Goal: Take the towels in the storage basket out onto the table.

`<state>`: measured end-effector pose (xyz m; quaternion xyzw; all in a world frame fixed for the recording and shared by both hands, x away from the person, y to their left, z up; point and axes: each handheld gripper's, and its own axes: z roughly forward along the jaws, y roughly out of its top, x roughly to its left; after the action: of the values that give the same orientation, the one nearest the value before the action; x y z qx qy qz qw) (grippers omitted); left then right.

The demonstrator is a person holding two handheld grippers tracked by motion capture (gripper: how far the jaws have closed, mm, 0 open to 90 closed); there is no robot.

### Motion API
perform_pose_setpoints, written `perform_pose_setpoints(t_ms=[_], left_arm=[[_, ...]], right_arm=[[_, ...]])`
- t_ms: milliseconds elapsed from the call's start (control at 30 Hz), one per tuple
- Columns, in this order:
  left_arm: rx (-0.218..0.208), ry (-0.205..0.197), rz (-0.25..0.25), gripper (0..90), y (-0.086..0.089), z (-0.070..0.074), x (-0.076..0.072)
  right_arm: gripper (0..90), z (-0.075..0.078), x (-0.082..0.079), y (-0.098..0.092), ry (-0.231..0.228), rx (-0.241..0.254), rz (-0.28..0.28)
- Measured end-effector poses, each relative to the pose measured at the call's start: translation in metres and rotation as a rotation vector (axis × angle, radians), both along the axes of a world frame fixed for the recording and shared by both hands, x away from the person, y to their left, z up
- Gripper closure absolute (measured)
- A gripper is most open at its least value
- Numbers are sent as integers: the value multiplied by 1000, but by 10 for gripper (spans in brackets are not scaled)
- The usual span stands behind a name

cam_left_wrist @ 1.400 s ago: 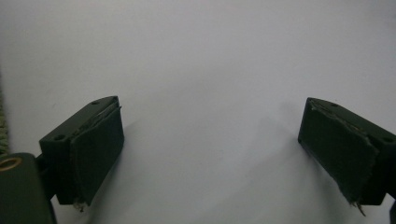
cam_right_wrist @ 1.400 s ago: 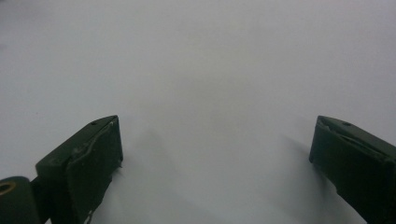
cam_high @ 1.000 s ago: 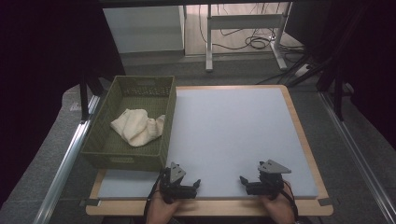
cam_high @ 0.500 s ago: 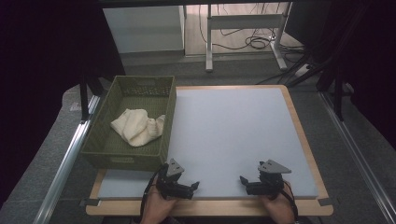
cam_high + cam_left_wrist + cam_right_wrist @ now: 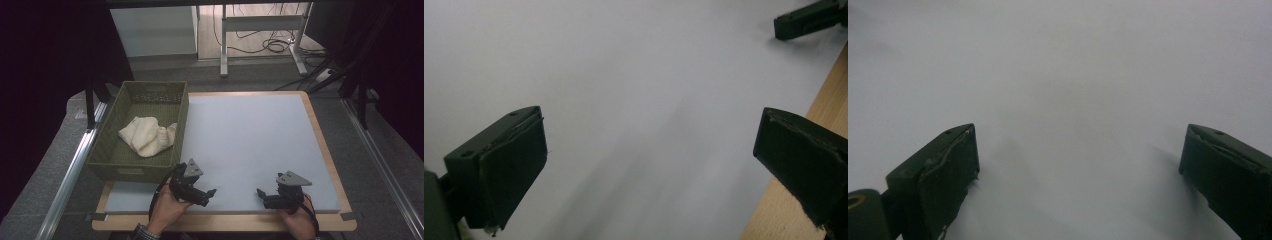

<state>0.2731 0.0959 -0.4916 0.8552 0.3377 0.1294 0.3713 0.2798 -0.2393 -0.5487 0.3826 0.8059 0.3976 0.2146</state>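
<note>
The crumpled cream-coloured cloth [image 5: 148, 136] lies loose in the olive-green woven plastic basket [image 5: 109, 150] at the left of the pale grey table mat [image 5: 250, 135]; it looks light, soft and limp, so a raised fold near its middle would probably be the best place to pinch it. Just right of the basket's near corner, the left gripper [image 5: 206, 195] has tilted up and swung slightly towards the basket since the earlier frames, its jaws wide apart and holding nothing. Farther right, the right gripper [image 5: 261, 195] rests as before at the near edge, jaws likewise wide and bare.
</note>
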Motion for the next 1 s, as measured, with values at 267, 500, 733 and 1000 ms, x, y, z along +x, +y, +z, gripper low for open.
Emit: perform_pose_setpoints(t_ms=[267, 500, 733, 1000], left_arm=[[-27, 3, -2, 22, 8, 33, 11], [17, -53, 18, 15, 11, 49, 14], [0, -55, 48, 15, 24, 65, 27], [8, -53, 107, 10, 43, 72, 42]], right_arm=[[25, 0, 0, 0, 0, 0, 0], [25, 0, 0, 0, -1, 0, 0], [25, 0, 0, 0, -3, -1, 2], [25, 0, 0, 0, -4, 1, 1]])
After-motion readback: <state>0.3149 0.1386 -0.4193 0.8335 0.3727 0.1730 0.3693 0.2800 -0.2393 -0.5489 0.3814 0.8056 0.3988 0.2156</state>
